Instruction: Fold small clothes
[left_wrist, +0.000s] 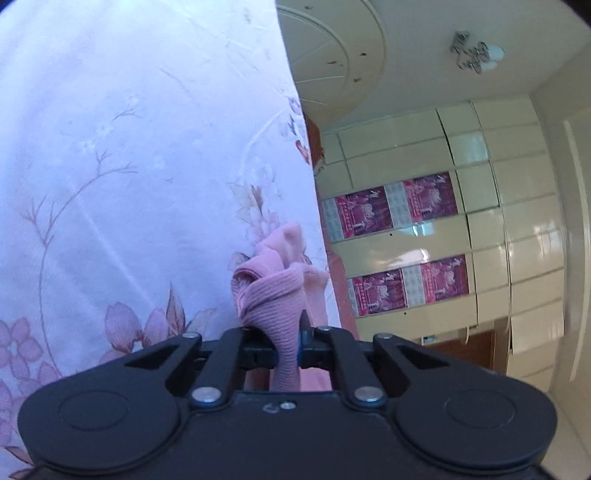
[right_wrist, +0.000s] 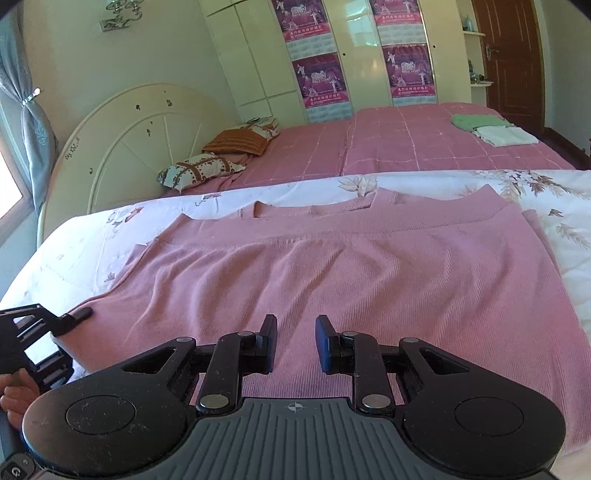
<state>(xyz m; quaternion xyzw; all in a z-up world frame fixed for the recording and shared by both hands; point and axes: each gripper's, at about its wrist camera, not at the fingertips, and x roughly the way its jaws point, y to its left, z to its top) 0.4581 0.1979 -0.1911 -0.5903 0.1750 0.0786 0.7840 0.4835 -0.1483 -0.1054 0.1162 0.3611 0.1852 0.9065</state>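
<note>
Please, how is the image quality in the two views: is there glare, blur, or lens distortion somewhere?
Left wrist view: rolled sideways, the floral sheet washed bluish-pale, glare on the glossy wardrobe, pink garment fairly sharp. Right wrist view: even daylight, a blown-out window at the left edge, fisheye bending the headboard and bed lines.

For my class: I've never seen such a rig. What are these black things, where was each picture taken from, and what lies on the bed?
They are two hand-held claws, each with a camera looking along its fingers. One picture is from the left claw, which is shut on a bunched fold of the pink sweater. The other is from the right claw, open above the same sweater, spread on a flowered sheet. A person's hand holds the left claw. Folded clothes lie farther back.
</note>
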